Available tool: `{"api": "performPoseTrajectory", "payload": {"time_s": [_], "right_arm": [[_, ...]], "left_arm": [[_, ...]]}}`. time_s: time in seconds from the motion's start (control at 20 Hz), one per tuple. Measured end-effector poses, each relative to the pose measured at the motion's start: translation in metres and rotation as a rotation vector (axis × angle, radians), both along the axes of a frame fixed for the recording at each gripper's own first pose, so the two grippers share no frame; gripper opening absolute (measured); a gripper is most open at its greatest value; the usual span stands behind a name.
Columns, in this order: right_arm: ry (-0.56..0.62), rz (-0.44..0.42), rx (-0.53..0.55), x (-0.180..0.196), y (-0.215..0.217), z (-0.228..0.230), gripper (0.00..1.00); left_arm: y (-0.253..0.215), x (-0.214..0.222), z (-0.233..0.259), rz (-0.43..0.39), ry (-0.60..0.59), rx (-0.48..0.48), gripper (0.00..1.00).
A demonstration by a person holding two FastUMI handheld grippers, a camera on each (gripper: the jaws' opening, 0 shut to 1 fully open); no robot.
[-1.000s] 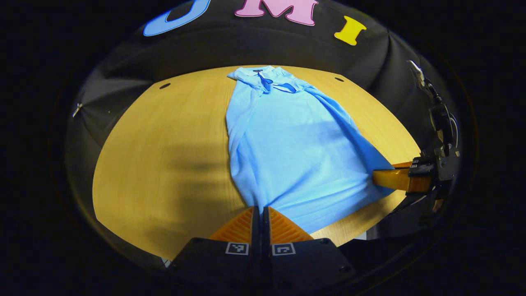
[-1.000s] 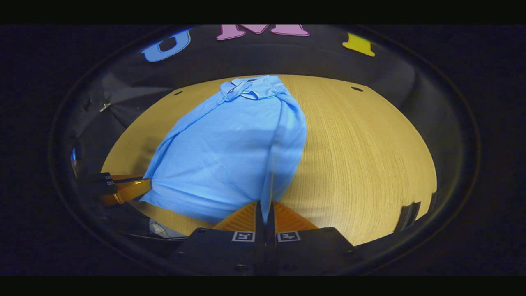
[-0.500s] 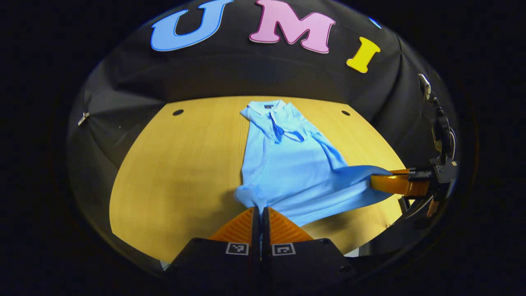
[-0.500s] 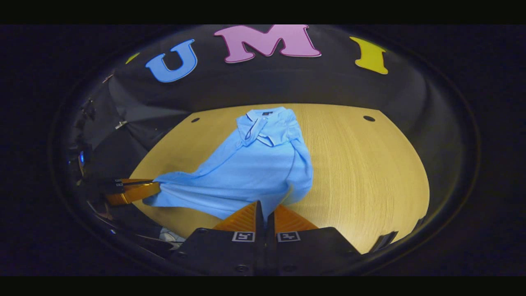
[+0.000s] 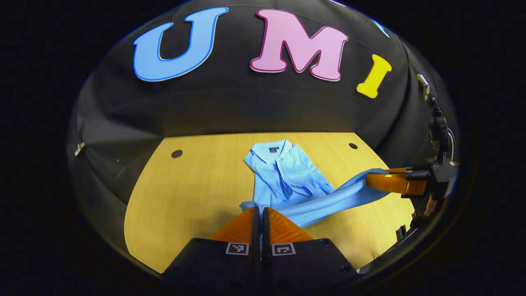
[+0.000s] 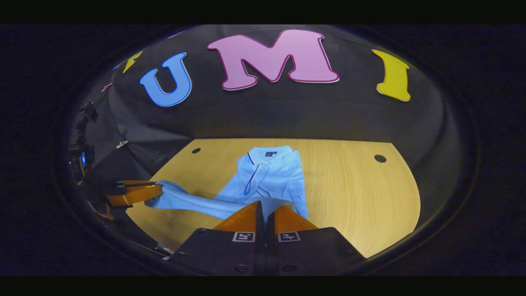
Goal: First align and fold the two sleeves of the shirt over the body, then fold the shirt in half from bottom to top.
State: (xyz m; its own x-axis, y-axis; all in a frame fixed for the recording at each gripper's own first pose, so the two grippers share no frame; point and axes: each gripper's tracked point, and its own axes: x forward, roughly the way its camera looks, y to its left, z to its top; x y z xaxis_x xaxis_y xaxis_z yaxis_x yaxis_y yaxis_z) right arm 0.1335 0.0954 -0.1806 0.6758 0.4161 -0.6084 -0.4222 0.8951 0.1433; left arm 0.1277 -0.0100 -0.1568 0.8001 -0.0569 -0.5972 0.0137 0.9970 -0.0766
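In the left gripper view, the light blue polo shirt (image 5: 287,176) lies on the wooden table (image 5: 189,193), its collar toward the black cloth wall (image 5: 230,111) and its long axis running from that wall back to the camera. The collar and placket lie flat on the wood, while the hem end is lifted off the table into a band stretched crosswise between the two tools. The left gripper (image 5: 261,211) sits at the near edge of the shirt, jaws closed with a corner of the hem pinched between its fingers. To the right of the shirt, the right gripper (image 5: 372,181) holds the other hem corner, its fingers closed on the fabric. Behind it a black stand with a cable (image 5: 437,127) rises beside the wall. Two dark round holes (image 5: 176,153) mark the table's far corners, one on each side of the collar.

In the right gripper view, the shirt (image 6: 273,176) again points collar-first at the wall, with both sleeves folded in over the body. The right gripper (image 6: 265,207) is closed on the hem corner just in front of the collar area. The lifted band of cloth runs left from it to the left gripper (image 6: 158,191), also clamped on fabric. Left of that gripper, a dark rig with a small blue light (image 6: 82,158) stands beside the wall. The raised hem hides the lower body of the shirt.
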Motion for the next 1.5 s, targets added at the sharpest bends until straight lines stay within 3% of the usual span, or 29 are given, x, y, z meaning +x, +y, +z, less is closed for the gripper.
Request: {"api": "performPoseTrajectory", "payload": {"time_s": [0.15,0.25,0.3,0.4,0.55,0.75,0.8,1.0,1.05,1.1,1.15,1.2,1.25,1.3,1.35,1.4,1.45,1.5], "right_arm": [[-0.030,-0.013,0.028,0.048,0.011,0.008,0.07],[-0.051,-0.027,0.036,0.080,0.016,0.010,0.05],[-0.057,-0.033,0.041,0.095,0.019,0.010,0.05],[-0.067,-0.043,0.044,0.125,0.024,0.006,0.00],[-0.073,-0.060,0.050,0.169,0.030,-0.007,0.10],[-0.062,-0.071,0.034,0.230,0.035,-0.040,0.05],[-0.054,-0.080,0.038,0.243,0.038,-0.049,0.05],[-0.020,-0.122,0.032,0.294,0.041,-0.096,0.05],[-0.018,-0.131,0.027,0.304,0.042,-0.108,0.00],[-0.026,-0.142,0.020,0.314,0.042,-0.118,0.05],[-0.032,-0.154,0.011,0.321,0.040,-0.129,0.00],[-0.038,-0.164,0.006,0.324,0.037,-0.137,0.05],[-0.039,-0.169,-0.006,0.324,0.036,-0.142,0.00],[-0.038,-0.165,-0.019,0.322,0.035,-0.146,0.05],[-0.040,-0.155,-0.031,0.319,0.036,-0.148,0.04],[-0.051,-0.141,-0.044,0.317,0.035,-0.146,0.12],[-0.072,-0.134,-0.047,0.316,0.036,-0.143,0.07],[-0.096,-0.131,-0.050,0.312,0.035,-0.134,0.28]], "left_arm": [[0.009,0.044,0.011,0.001,-0.029,0.020,0.06],[0.013,0.074,0.013,-0.001,-0.047,0.030,0.11],[0.015,0.087,0.012,-0.003,-0.054,0.036,0.06],[0.020,0.118,0.011,0.000,-0.068,0.045,0.06],[0.025,0.169,0.002,0.019,-0.078,0.044,0.06],[0.032,0.236,-0.029,0.019,-0.082,0.051,0.11],[0.034,0.251,-0.039,0.014,-0.075,0.060,0.06],[0.042,0.307,-0.071,0.000,-0.097,0.106,0.06],[0.043,0.321,-0.079,-0.008,-0.114,0.115,0.06],[0.044,0.331,-0.089,-0.018,-0.123,0.128,0.06],[0.043,0.340,-0.098,-0.028,-0.132,0.138,0.06],[0.042,0.349,-0.105,-0.033,-0.144,0.138,0.06],[0.041,0.357,-0.109,-0.027,-0.164,0.127,0.06],[0.043,0.361,-0.113,-0.006,-0.182,0.112,0.06],[0.046,0.360,-0.114,0.023,-0.196,0.107,0.06],[0.050,0.357,-0.114,0.036,-0.202,0.091,0.17],[0.051,0.355,-0.111,0.053,-0.210,0.080,0.17],[0.051,0.355,-0.110,0.068,-0.215,0.062,0.24]]}}
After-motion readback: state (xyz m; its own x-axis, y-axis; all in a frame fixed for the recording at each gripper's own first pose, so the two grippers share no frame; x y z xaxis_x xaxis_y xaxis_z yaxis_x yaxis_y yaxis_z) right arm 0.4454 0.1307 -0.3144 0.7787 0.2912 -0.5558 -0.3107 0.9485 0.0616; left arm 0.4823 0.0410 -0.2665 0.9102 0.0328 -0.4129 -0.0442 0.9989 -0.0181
